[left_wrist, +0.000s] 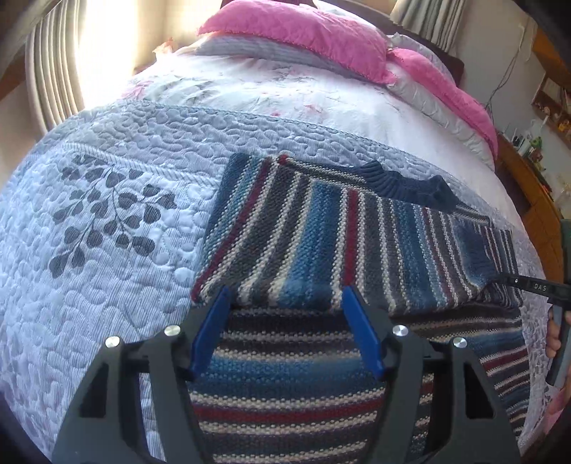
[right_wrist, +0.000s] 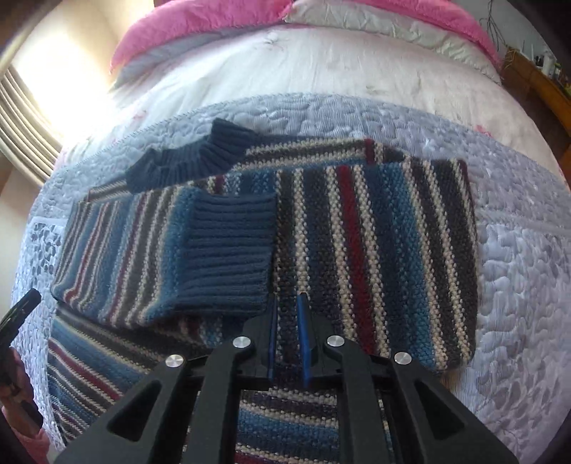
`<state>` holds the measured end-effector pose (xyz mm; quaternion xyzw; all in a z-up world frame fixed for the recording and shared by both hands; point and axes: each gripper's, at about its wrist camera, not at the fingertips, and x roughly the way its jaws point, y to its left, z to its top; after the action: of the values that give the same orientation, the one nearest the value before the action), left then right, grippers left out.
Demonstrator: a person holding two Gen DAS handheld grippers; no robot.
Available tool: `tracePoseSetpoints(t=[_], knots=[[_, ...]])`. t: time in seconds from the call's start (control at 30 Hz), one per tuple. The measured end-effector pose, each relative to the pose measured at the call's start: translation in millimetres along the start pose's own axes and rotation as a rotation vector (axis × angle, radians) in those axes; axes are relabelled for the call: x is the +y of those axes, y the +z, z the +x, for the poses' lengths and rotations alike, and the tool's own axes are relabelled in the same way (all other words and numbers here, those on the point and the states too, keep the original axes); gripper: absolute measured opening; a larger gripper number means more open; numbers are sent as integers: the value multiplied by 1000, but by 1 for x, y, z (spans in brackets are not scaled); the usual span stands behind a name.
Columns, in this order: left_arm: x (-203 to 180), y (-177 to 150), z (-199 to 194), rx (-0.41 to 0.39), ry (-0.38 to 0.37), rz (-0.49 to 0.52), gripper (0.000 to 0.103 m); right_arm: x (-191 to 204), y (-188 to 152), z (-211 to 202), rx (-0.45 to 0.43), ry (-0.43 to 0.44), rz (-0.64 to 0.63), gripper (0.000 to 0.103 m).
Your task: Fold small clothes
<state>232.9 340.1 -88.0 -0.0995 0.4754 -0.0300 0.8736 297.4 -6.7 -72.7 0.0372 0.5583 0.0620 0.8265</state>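
A striped knit sweater [left_wrist: 303,232] [right_wrist: 374,250] in blue, grey, cream and dark red lies flat on the bed, its navy ribbed collar [left_wrist: 407,182] [right_wrist: 192,157] at the far end. Both sleeves are folded in over the body, and the navy cuff [right_wrist: 228,246] of one rests mid-chest. My left gripper [left_wrist: 285,299] is open just above the near edge of the folded sleeve. My right gripper [right_wrist: 288,303] sits by the cuff's near corner, its blue fingers [right_wrist: 303,332] a narrow gap apart with knit between them. Each view catches the other gripper [left_wrist: 535,285] [right_wrist: 21,310] at its edge.
The sweater rests on a pale blue quilted bedspread [left_wrist: 107,214] [right_wrist: 517,285] with room on both sides. Pink pillows [left_wrist: 303,32] [right_wrist: 200,25] lie at the head. A wooden shelf [left_wrist: 535,185] [right_wrist: 542,85] stands to the right, a curtained window [left_wrist: 53,71] to the left. A hand [left_wrist: 555,335] shows.
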Motion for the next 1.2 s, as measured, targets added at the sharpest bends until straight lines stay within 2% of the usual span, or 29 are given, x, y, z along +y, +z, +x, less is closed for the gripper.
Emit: tracePoseSetpoints(t=[0.1,0.2,0.33,0.43,0.5,0.57,0.67,0.77,0.87,0.93,0.97,1.0,1.03,1.1,1.2], knots=[[-11,7,11,15,-12,20,67,9,12,-12,-43,-2,-32,16],[-17,11,28,43,-2,20,67,8,23,-12,-59,37,12,18],[-18,9,53,95,28,34,67,15,23,-4,-59,177,31,19],[-14,2,68,130,30,33,71,28,13,21,16,130,-4,19],[-9,0,71,119,17,24,74,27,7,37,50,114,-2,19],[-6,-1,75,132,2,25,77,25,3,45,52,117,27,19],[-1,0,80,144,-19,8,79,35,0,54,50,63,-4,19],[-6,-2,81,135,12,31,79,41,-2,56,44,32,-5,19],[-7,-1,78,127,21,26,79,40,-3,53,36,55,13,20],[-6,-2,71,123,20,29,79,32,-7,41,34,100,32,23],[-5,-4,64,119,20,30,79,26,-11,32,29,129,49,27],[-4,-8,53,106,17,29,79,20,-15,22,19,155,67,37],[-3,-14,42,93,22,27,79,15,-23,12,5,165,74,41],[-1,-29,22,89,21,43,80,8,-44,-10,-32,168,48,41],[4,-66,-2,111,34,90,80,-3,-90,-29,-28,178,23,42]])
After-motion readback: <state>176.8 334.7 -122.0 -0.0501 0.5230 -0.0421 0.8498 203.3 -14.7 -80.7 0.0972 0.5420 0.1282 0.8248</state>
